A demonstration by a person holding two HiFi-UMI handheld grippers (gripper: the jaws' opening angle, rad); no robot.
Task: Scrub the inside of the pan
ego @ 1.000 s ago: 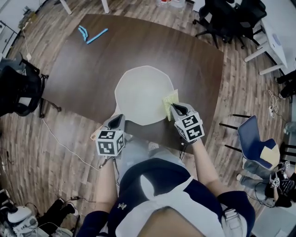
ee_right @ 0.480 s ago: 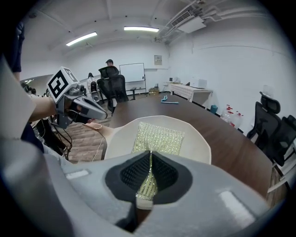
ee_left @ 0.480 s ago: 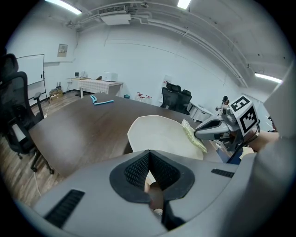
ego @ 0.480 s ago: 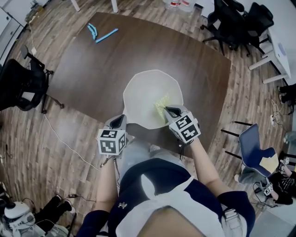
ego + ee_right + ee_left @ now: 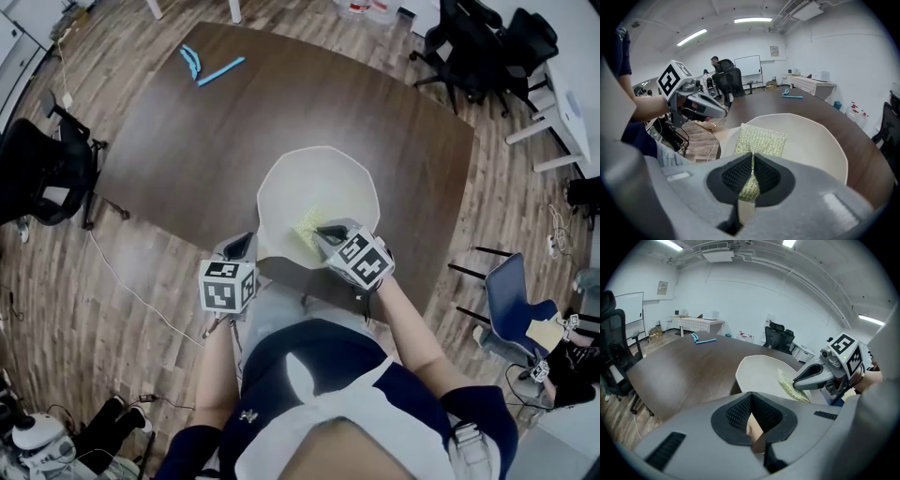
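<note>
A cream, many-sided pan point(image 5: 323, 183) sits near the front edge of the dark table point(image 5: 187, 141). My right gripper point(image 5: 323, 232) is shut on a yellow-green scrub pad point(image 5: 307, 230), which lies against the pan's near inside wall. In the right gripper view the pad point(image 5: 759, 140) hangs from the jaws over the pan point(image 5: 811, 140). My left gripper point(image 5: 239, 246) is at the pan's near-left side, shut on its tan handle point(image 5: 705, 125). A tan piece point(image 5: 754, 432) shows between the left jaws.
Blue tools point(image 5: 208, 67) lie at the table's far left. A black chair point(image 5: 47, 169) stands to the left, more black chairs point(image 5: 469, 37) at the far right, and a blue chair point(image 5: 516, 291) at the right. Cables trail on the wooden floor point(image 5: 122, 291).
My right gripper has carried the scrub pad leftward, from the pan's right rim to its near middle. The left gripper has stayed at the handle.
</note>
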